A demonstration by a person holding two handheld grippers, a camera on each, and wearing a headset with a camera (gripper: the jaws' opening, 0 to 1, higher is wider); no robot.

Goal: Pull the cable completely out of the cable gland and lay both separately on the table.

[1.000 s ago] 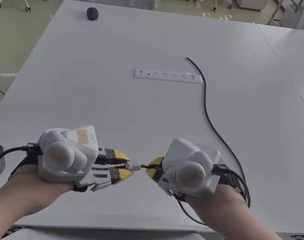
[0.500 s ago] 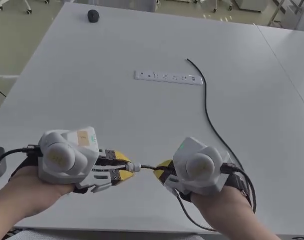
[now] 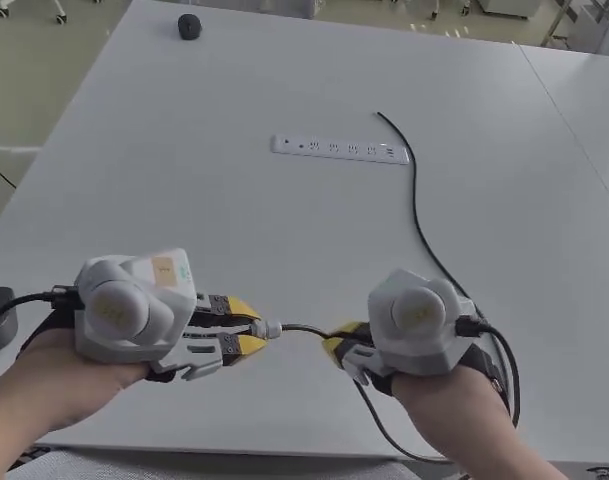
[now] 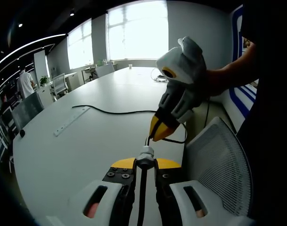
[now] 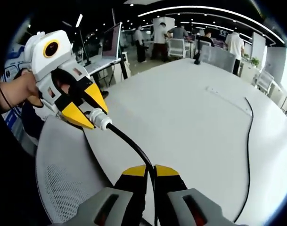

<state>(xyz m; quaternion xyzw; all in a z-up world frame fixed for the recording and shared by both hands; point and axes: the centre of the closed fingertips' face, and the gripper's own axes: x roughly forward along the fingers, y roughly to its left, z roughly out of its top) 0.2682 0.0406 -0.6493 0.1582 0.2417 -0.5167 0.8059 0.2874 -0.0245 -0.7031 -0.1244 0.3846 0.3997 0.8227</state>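
A small white cable gland is pinched between the yellow tips of my left gripper, which is shut on it. A thin black cable runs out of the gland to my right gripper, shut on the cable a short way off. Both grippers hover just above the table's near edge, tips facing each other. In the left gripper view the cable passes back between my own jaws.
A white power strip lies mid-table with its black cord curving toward the right hand. A dark round object sits at the far left corner. A mesh chair back is below the table edge. People stand at the room's far side.
My right gripper has moved right, away from the left one, and a longer stretch of black cable now shows between gland and right jaws. The left gripper has stayed put.
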